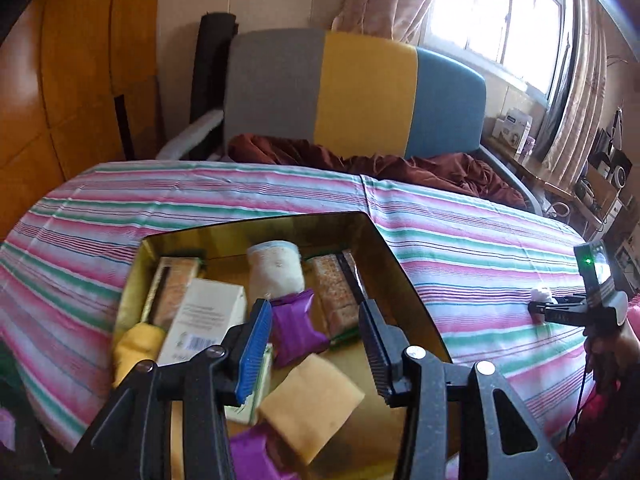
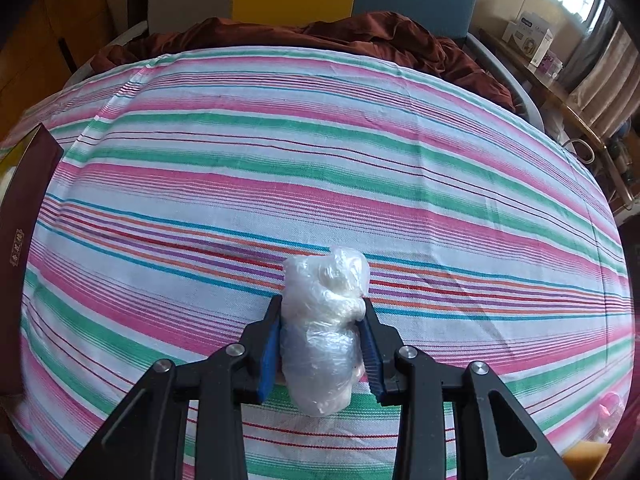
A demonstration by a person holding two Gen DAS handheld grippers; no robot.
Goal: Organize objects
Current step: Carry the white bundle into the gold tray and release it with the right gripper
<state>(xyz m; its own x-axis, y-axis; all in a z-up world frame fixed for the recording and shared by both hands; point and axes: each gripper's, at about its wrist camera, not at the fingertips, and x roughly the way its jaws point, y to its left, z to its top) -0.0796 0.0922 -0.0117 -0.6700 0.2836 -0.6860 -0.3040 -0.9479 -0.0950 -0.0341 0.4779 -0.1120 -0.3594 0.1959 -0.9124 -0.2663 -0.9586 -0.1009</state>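
My left gripper (image 1: pixel 316 320) is open and empty, hovering over a gold-lined box (image 1: pixel 384 248). The box holds a purple packet (image 1: pixel 294 326), a white carton (image 1: pixel 204 316), a white roll (image 1: pixel 274 270), two cracker packs (image 1: pixel 332 292), a tan sponge (image 1: pixel 310 406) and a yellow item (image 1: pixel 136 346). My right gripper (image 2: pixel 322 312) is shut on a white plastic-wrapped bundle (image 2: pixel 324 332) above the striped tablecloth (image 2: pixel 320 152). The right gripper also shows at the right edge of the left wrist view (image 1: pixel 538 306), holding the bundle (image 1: pixel 541 294).
The dark red outer wall of the box (image 2: pixel 24 216) stands at the left of the right wrist view. A tan sponge corner (image 2: pixel 588 454) and a pink wrapped item (image 2: pixel 608 416) lie at lower right. A chair with rust cloth (image 1: pixel 360 160) stands behind the table.
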